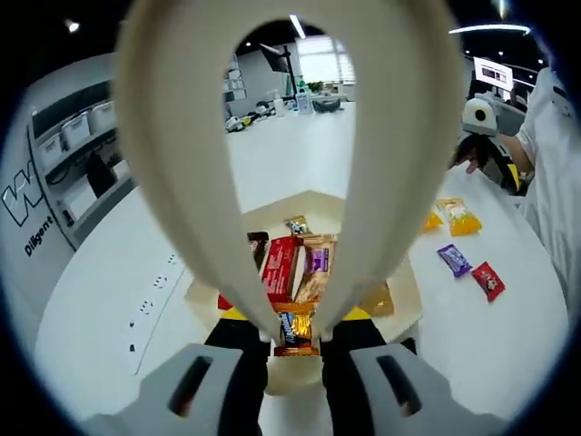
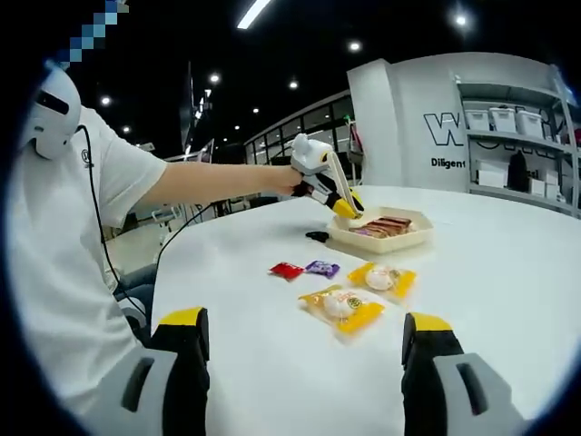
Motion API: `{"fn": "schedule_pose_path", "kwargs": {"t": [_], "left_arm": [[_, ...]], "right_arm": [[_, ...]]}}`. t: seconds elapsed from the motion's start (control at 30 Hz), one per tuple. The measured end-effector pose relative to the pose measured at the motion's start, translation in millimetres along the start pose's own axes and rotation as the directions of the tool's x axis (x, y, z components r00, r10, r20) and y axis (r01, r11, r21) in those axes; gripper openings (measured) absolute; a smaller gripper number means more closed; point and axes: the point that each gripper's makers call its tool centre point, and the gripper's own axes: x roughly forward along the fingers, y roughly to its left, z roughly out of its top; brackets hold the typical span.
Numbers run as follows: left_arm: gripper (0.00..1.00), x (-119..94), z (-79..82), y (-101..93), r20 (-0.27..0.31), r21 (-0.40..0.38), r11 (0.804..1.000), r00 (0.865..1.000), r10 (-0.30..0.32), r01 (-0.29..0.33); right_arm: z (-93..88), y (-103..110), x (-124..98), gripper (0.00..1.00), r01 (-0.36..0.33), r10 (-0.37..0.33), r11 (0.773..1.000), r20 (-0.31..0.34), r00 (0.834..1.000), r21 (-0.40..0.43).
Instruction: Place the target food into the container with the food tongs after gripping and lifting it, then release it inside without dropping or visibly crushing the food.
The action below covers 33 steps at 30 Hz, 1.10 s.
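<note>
1. The left claw (image 1: 298, 341) gripped the cream food tongs (image 1: 290, 136), whose tips pinched an orange-and-dark snack bar (image 1: 295, 331) at the near edge of the container (image 1: 399, 304)
2. That container sat on the white worktop (image 1: 109, 300), already holding wrapped bars (a red one (image 1: 281, 268) among them)
3. Risk, as I judged it: the pinch was narrow, so a twist could drop the bar outside the rim, and squeezing harder could crush it
4. The right claw (image 2: 304, 350) stood wide and empty above two yellow packets (image 2: 345, 309)
</note>
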Motion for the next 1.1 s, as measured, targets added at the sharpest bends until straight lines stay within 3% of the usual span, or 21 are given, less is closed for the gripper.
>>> {"fn": "schedule_pose_path", "kwargs": {"t": [0.53, 0.67, 1.1], "left_arm": [[0.19, 13.4, -10.0, 9.7, -0.075, 0.079, 0.996, 0.997, -0.031, 0.037], [0.2, 16.5, -18.0, 9.1, -0.126, 0.11, 0.992, 0.991, -0.042, 0.056], [0.23, 14.5, -15.9, 13.1, -0.149, 0.135, 0.99, 0.989, -0.023, 0.044]], "right_arm": [[-0.6, -3.5, -1.3, 0.88, 0.011, -0.011, 1.0, -0.007, 1.0, 0.003], [-1.3, -3.1, -1.3, 0.88, 0.012, -0.012, 1.0, -0.01, 1.0, 0.003], [-0.6, -2.9, -1.2, 0.88, 0.009, -0.009, 1.0, -0.007, 1.0, 0.003]]}}
